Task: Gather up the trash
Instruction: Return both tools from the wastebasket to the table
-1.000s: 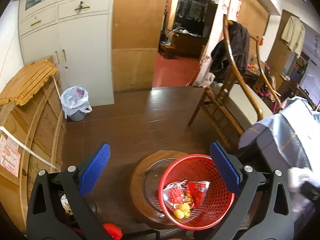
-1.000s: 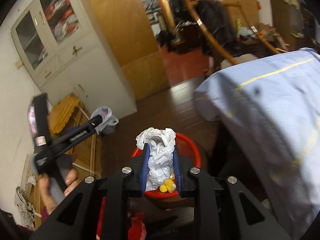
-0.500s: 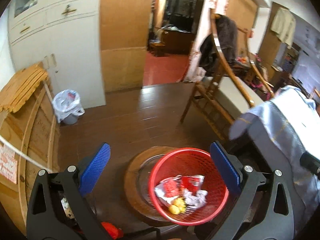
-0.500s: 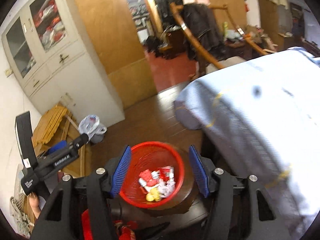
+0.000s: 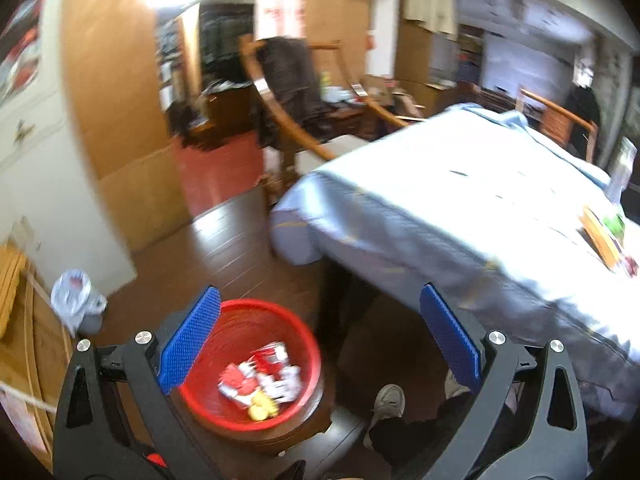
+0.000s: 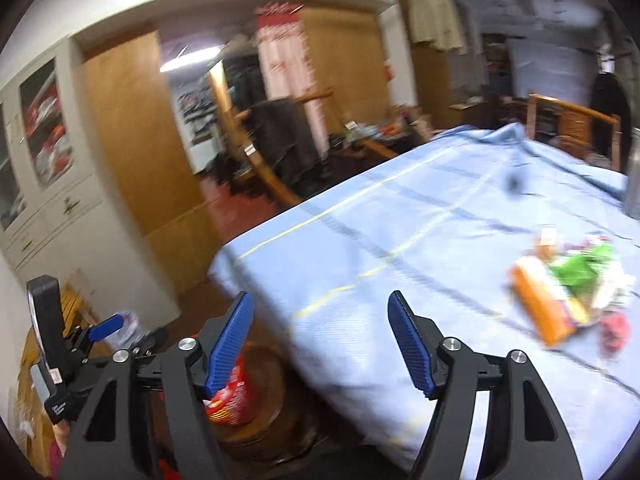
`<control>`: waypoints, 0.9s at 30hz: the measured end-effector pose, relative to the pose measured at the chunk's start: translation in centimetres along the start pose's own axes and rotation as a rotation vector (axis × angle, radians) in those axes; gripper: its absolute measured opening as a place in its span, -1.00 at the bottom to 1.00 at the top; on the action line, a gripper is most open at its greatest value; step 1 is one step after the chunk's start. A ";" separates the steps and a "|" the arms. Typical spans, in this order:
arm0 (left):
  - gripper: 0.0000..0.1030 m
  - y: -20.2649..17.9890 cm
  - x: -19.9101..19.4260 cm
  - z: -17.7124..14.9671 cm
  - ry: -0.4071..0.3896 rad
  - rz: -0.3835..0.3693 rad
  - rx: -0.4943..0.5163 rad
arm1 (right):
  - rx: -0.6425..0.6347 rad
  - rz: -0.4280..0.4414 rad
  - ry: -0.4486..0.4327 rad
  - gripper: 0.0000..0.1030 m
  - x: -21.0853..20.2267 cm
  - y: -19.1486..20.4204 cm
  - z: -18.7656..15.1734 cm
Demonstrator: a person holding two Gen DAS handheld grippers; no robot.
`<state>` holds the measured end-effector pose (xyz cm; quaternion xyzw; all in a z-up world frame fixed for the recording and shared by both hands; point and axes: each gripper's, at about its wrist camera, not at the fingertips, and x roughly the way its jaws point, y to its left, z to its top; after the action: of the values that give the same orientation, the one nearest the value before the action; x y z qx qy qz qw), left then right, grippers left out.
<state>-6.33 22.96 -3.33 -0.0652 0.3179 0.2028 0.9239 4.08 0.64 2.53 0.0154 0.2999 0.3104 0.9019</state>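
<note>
While both views are blurring, right gripper (image 6: 320, 344) having just been opening, standing wide with nothing between its pads, left gripper (image 5: 320, 340) gaping empty, red basket (image 5: 224, 408) holding wrappers, more trash (image 6: 568, 288) lying on blue-covered table (image 6: 400, 240).

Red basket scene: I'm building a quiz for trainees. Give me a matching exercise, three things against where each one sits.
Things:
1. red basket
2. orange packet
3. white bag

Places:
A. on the blue sheet
B. on the floor beside the white cabinet
C. on the round wooden stool

Pairs: 1-C, 2-A, 3-B
</note>
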 end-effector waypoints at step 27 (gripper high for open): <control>0.87 -27.4 4.6 4.1 0.061 -0.362 0.360 | 0.332 -0.350 -0.113 0.67 -8.1 -26.2 -5.2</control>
<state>10.68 0.59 -3.19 0.0384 0.3597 -0.0277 0.9319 10.60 -25.90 -3.00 0.1288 0.2942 0.0947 0.9423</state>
